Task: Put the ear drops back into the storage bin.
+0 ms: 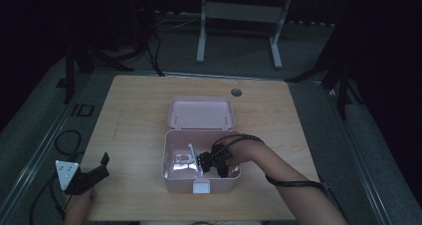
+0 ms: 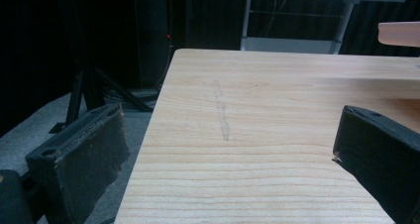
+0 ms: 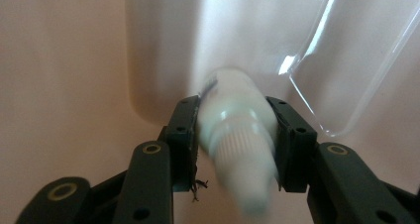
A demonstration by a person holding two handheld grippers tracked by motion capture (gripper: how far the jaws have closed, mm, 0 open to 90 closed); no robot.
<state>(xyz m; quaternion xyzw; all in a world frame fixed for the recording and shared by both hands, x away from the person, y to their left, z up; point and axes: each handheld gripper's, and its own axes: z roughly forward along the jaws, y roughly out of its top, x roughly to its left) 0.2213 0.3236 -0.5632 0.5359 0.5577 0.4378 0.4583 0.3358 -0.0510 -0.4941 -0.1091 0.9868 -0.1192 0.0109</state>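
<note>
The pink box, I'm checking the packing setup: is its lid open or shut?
Open. The pink box has its lid folded back flat on the table, interior exposed, right gripper reaching inside.

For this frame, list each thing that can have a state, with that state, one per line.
Pink box: open, lid swung back and standing up behind it.
White bottle: capped, clamped between the jaws, inside the box.
Clear plastic packet: lying on the box floor, apart from the bottle.
Right gripper: shut on the bottle, reaching into the box.
Left gripper: open, nothing between its jaws, over the table.
</note>
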